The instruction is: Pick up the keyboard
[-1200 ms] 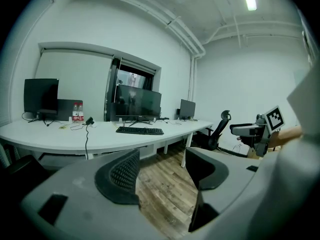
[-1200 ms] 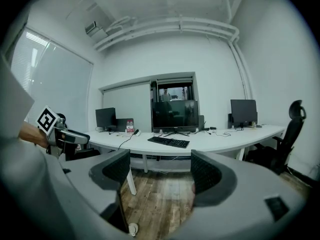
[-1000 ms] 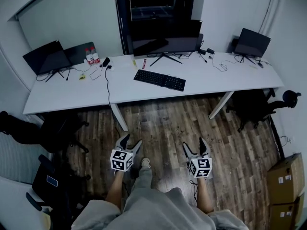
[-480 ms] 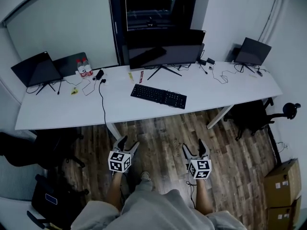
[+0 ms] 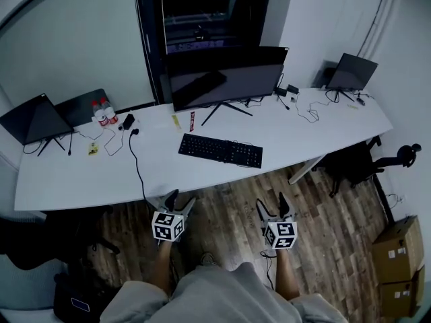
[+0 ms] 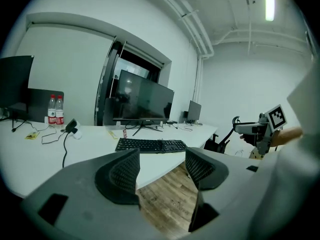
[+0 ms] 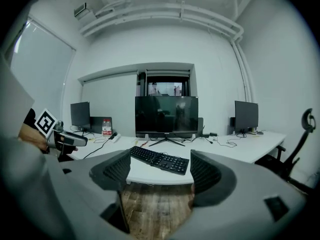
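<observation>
We hold the left gripper (image 5: 180,202) and right gripper (image 5: 274,207) low over the wooden floor (image 5: 337,234), both with jaws wide apart and empty. The keyboard (image 5: 220,151) lies flat on the white desk (image 5: 81,180), beyond both grippers, just in front of the large monitor (image 5: 225,77).

No text, brand name or number is legible in any view.

- The marker cubes on the left gripper (image 5: 182,200) and the right gripper (image 5: 273,205) carry black-and-white square code patterns only, with no characters.
- The two bottles (image 5: 101,115) on the desk (image 5: 81,173) bear red labels. The print is too small to read.
- The cardboard boxes (image 5: 402,247) carry white stickers. Their content is unreadable.
- The key legends on the keyboard (image 5: 220,151) cannot be resolved.
</observation>
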Demonstrator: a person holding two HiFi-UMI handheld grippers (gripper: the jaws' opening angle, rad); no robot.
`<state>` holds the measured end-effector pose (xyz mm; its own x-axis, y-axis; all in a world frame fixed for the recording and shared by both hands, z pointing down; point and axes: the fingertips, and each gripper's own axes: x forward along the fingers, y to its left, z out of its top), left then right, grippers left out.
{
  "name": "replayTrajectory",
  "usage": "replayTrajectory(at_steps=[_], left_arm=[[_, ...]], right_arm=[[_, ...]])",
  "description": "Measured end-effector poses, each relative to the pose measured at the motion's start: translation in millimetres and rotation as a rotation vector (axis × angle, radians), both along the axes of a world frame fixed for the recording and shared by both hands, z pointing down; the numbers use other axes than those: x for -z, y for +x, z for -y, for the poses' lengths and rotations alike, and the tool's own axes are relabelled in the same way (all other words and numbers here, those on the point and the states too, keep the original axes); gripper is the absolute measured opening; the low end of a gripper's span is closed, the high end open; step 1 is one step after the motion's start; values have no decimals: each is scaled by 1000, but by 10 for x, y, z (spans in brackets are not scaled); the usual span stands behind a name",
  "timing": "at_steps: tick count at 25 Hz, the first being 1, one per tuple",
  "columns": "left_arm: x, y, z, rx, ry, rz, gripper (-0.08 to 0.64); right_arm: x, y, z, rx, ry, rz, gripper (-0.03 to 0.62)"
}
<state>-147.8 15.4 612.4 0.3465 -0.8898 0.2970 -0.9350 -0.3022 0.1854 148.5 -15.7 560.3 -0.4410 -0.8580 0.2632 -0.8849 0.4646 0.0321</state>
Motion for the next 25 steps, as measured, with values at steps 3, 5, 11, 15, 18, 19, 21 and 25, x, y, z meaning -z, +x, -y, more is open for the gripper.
replayTrajectory(at_steps=[3,5,11,15,18,19,21,25], left_arm=[[-61,-43,181,-23,-9,-7,284],[-94,-27,263,-41,-18,-9,283],[-175,27,428,-72,-33,-12,282],[-220,-6,518,-77,-44,-11,282],[-249,-58,609,-70,-47,-6,282],[-255,-76,643,-67,-48,-5,282],[-264,-109,726,-63,-49,-1,282],[-295,-183,959,-52,-60,1,282]], right_arm=[[-56,-67,103,-20,-14,-9,359],[-94,-80,131,-31,-26,-11,357],[-177,-69,210,-50,-37,-22,354],[-209,-87,313,-57,-43,-13,354],[-242,-111,417,-59,-44,-5,354],[-254,-123,454,-59,-45,-3,354],[-280,-143,545,-57,-50,2,354],[-360,-177,802,-56,-57,12,354]])
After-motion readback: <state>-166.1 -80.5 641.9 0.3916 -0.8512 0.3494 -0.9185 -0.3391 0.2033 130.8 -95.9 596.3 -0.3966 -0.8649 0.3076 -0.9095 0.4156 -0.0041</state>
